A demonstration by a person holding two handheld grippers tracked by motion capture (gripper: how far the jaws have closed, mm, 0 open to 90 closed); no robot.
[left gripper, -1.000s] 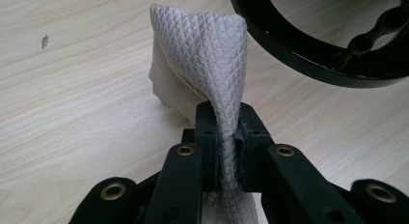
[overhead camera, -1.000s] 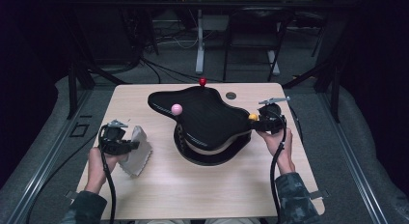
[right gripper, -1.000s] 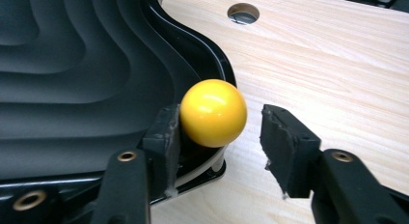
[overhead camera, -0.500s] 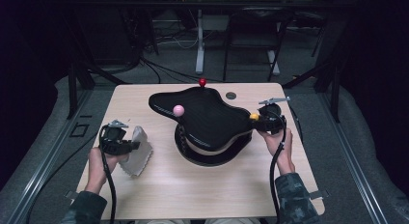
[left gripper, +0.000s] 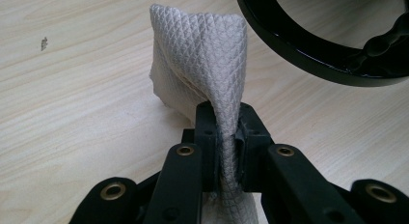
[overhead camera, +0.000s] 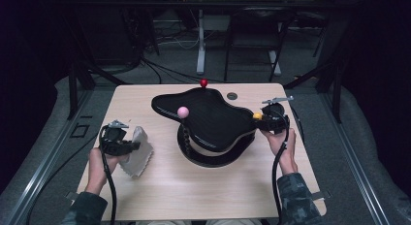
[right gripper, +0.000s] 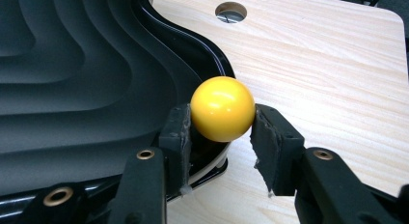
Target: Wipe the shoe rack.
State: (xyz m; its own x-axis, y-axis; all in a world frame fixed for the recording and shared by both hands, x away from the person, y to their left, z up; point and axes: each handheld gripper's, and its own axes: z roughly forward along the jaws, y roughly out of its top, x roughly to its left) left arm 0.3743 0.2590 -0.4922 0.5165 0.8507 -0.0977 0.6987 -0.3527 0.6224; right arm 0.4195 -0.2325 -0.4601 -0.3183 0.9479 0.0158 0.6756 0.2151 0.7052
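- The right gripper [right gripper: 221, 125] has just been closing its jaws, and the yellow ball [right gripper: 223, 108] now sits between them: both pads meet its sides in the right gripper view.
- That ball is perched at the right edge of the glossy black stand [overhead camera: 213, 120], by its wavy top plate; in the high view it shows as a small yellow ball [overhead camera: 257, 116] just in front of the right gripper [overhead camera: 264, 119].
- The grip looks set, so I judge the ball is steadied or ready to be lifted.
- The left gripper [left gripper: 226, 137] is clamped on a folded grey cloth [left gripper: 202, 60], which rests on the tabletop [left gripper: 72, 89] left of the stand.
- Compared with a second ago, neither hand has shifted; a pink ball [overhead camera: 182, 111] and a red ball [overhead camera: 203, 82] stand on the stand untouched.
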